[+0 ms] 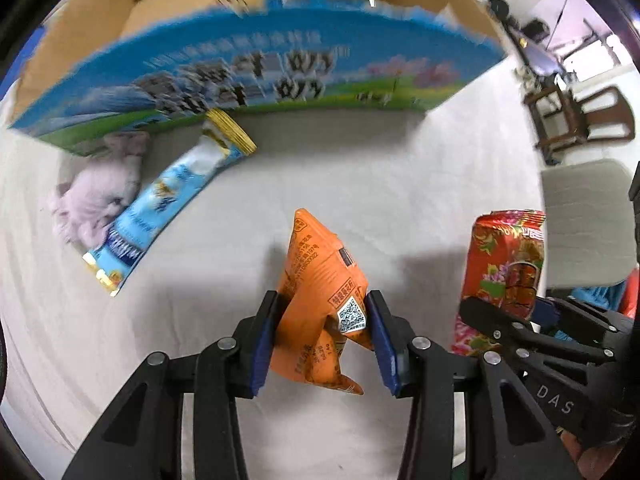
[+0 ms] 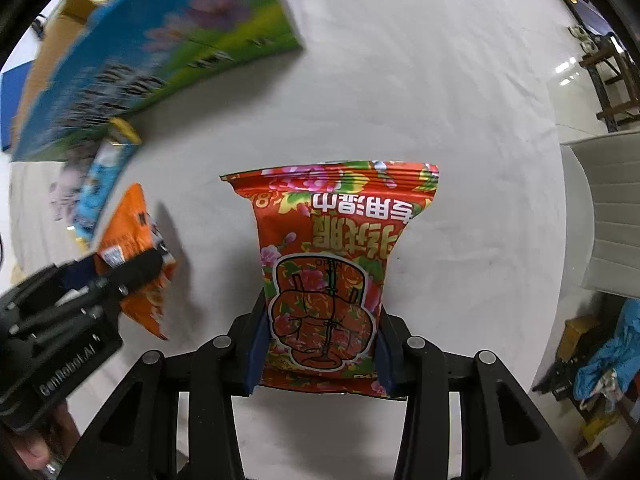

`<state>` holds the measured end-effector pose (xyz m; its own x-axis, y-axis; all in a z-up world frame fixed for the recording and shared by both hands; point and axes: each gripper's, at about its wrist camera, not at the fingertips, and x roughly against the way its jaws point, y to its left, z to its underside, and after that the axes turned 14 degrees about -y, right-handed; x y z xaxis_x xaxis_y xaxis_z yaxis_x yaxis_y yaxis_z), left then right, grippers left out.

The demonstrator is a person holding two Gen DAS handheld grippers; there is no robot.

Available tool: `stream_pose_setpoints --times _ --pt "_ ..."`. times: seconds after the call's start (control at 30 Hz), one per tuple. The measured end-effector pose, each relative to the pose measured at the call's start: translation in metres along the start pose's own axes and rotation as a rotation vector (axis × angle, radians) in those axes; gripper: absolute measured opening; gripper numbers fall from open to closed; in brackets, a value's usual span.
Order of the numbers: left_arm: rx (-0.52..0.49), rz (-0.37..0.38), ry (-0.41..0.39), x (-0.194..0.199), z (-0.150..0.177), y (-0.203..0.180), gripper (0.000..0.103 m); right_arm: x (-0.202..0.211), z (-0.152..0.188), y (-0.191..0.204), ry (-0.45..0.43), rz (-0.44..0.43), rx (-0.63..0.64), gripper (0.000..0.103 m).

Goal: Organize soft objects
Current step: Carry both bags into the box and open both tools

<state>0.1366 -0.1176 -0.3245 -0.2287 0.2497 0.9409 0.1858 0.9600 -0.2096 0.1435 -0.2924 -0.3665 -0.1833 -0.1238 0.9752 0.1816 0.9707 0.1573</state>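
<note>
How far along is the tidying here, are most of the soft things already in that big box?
Partly. The open cardboard box already seems to hold a few blurred items. In hand: the left tool grips an orange snack packet, and the right tool grips a red flowered pack. Left on the white surface beside the box: a blue wrapper bar and a pale purple plush toy.

A box (image 1: 256, 68) stands at the far side of the table (image 1: 360, 168). Just before it, to the left, a plush toy (image 1: 96, 192) lies touching a long packet (image 1: 168, 196). A chair (image 1: 584, 220) stands to the right.
</note>
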Motion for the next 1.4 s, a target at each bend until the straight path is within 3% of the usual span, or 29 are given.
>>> stream_pose_setpoints --times 0.13,0.3,0.43,0.6,0.77,1.0,1.4 --pt "0.008 0.011 -0.086 0.048 0.000 0.002 0.041 0.047 -0.015 0.018 -0.070 -0.050 0.014 0.046" --pt "0.020 0.025 -0.212 0.110 -0.038 0.024 0.041 0.103 -0.037 0.036 -0.170 -0.106 0.039 0.046" --pt "0.002 0.007 -0.289 0.125 -0.093 0.029 0.041 0.139 -0.065 0.055 -0.233 -0.128 0.068 0.046" --pt "-0.007 -0.036 -0.342 0.124 -0.139 0.039 0.041 0.158 -0.094 0.077 -0.287 -0.129 0.065 0.046" --pt "0.016 -0.073 -0.339 0.116 -0.189 0.062 0.041 0.146 -0.131 0.085 -0.303 -0.120 0.023 0.046" --pt "0.089 -0.090 -0.266 0.078 -0.242 0.108 0.041 0.088 -0.183 0.099 -0.259 -0.065 -0.039 0.046" --pt "0.096 -0.131 -0.158 -0.001 -0.300 0.155 0.041 0.009 -0.204 0.107 -0.187 0.020 -0.076 0.046"
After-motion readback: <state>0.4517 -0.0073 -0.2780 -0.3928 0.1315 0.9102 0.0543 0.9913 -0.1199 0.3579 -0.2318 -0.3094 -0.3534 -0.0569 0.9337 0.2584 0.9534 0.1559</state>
